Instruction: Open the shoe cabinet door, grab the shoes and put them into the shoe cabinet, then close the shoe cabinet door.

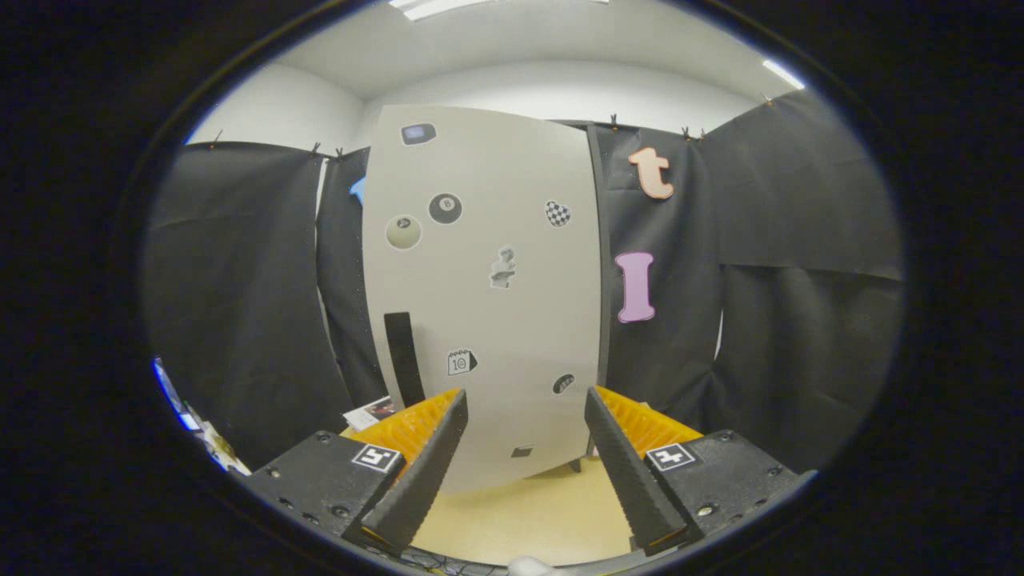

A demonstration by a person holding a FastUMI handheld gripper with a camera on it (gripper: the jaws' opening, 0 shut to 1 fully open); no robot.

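Black cloth surrounds the shoe cabinet door (488, 296); it seems stiff and light, so hook its dark handle strip (402, 356); your gripper (526, 412) is released, holding nothing.

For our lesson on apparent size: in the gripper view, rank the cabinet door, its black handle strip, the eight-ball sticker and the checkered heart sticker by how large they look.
1. Cabinet door, shut, beyond the open, empty fingers.
2. Black handle strip.
3. Eight-ball sticker.
4. Checkered heart sticker, only slightly smaller.

All lie on the same door, so nearness hardly skews this.

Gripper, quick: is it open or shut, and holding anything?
Gripper: open, fingers spread and holding nothing, aimed at the tall pale grey shoe cabinet door with stickers just beyond them.
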